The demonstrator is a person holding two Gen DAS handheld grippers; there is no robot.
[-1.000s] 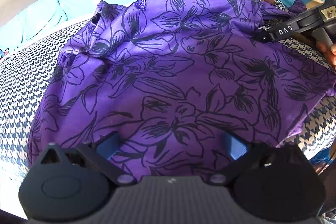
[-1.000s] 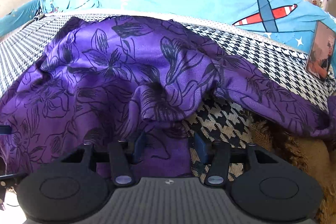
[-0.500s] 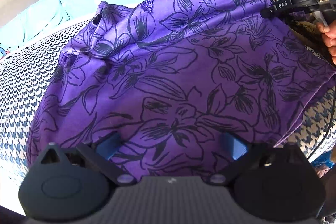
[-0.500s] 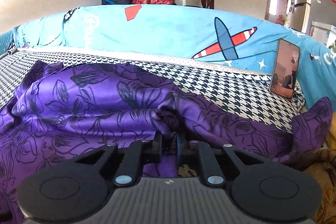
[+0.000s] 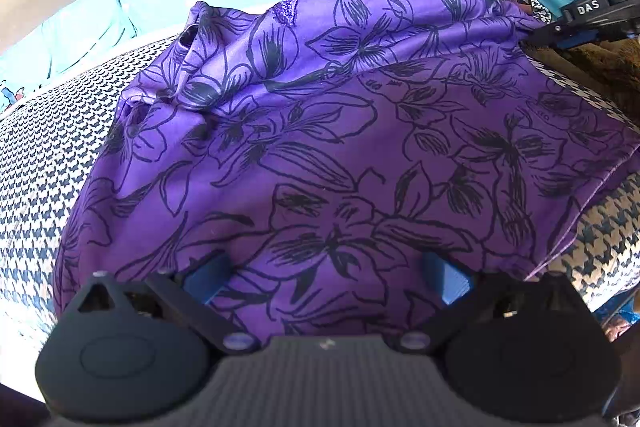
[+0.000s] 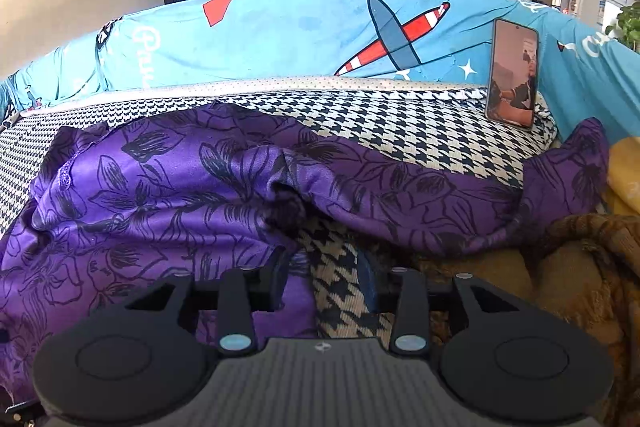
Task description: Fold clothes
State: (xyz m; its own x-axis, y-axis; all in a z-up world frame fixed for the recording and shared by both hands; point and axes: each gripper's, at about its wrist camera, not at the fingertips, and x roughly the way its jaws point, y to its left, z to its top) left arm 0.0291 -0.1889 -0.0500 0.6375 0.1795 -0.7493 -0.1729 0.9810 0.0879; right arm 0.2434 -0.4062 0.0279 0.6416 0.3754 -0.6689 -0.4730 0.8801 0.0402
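My right claw (image 6: 325, 277) had just been opening, its jaws apart over the houndstooth cover (image 6: 400, 131), cloth (image 6: 160, 195) edge brushing the left finger. My left claw (image 5: 326, 277) stood wide, cloth draped between its fingers. The cloth lay heaped mid-cover, bare cover beyond. "DAS" showed on the right claw's side (image 5: 588, 7). A phone (image 6: 512, 75) leaned against the blue sheet (image 6: 280, 31).

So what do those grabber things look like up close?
Each gripper is black plastic with a grey ribbed middle, two round black side pods and small silver pivot pins. The left gripper has blue finger pads. The right gripper has dark fingers, and in the left view it shows blue parts and white letters, DAS, on its side. No sleeve or cable is clearly visible.
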